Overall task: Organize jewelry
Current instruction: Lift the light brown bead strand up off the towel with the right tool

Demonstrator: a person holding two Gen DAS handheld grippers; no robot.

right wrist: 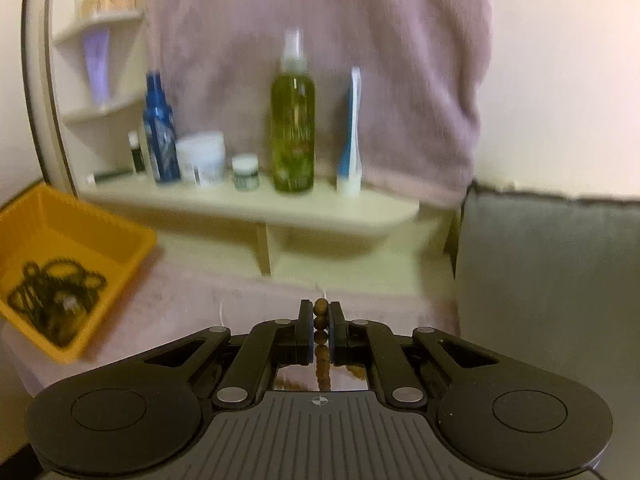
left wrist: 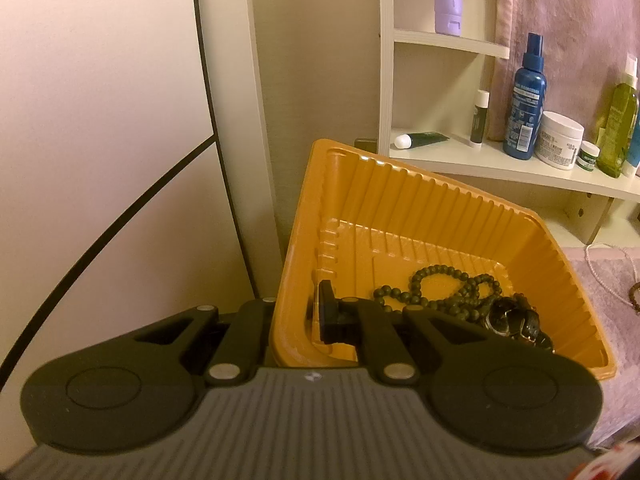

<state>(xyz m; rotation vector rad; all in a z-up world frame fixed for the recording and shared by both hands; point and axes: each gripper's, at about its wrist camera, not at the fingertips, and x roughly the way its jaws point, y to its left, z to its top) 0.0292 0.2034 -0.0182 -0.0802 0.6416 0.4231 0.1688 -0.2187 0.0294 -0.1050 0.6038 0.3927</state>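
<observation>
Orange tray [left wrist: 400, 208] holding dark bead strand [left wrist: 440, 288] and watch [left wrist: 516, 320] at 4 o'clock. Left gripper [left wrist: 308, 320] jaws clamped on tray wall. Right-wrist view only: right gripper [right wrist: 321, 328] jaws clamped on brown bead bracelet [right wrist: 321, 312].

My own fingers [left wrist: 326, 316] hide the tray's [left wrist: 400, 184] near wall; the tray's [right wrist: 132, 236] left side is cut off, and the bottles [right wrist: 293, 120] blur.
</observation>
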